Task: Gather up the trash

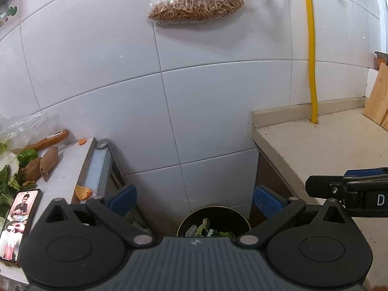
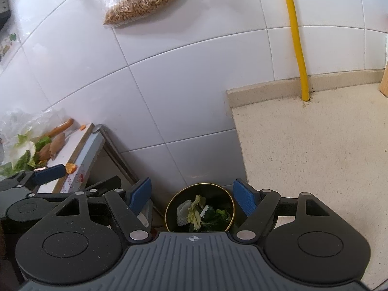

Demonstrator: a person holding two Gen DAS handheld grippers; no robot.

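Overhead, a white tiled wall [image 1: 97, 72] is seen behind everything, with a beige counter [image 2: 315, 145] to the right and a white board [image 1: 70, 160] to the left. Below, a dark round bin [image 2: 169, 208] is set between them (leaf scraps [image 2: 196, 215] and a white foam net [image 2: 183, 212] lie inside). Both the left gripper [image 1: 194, 200] and the right gripper [image 2: 192, 195] are held above the bin, jaws spread, nothing between them. 2 sweet potatoes [image 1: 43, 163] and an orange peel [image 1: 82, 192] are left on the board.
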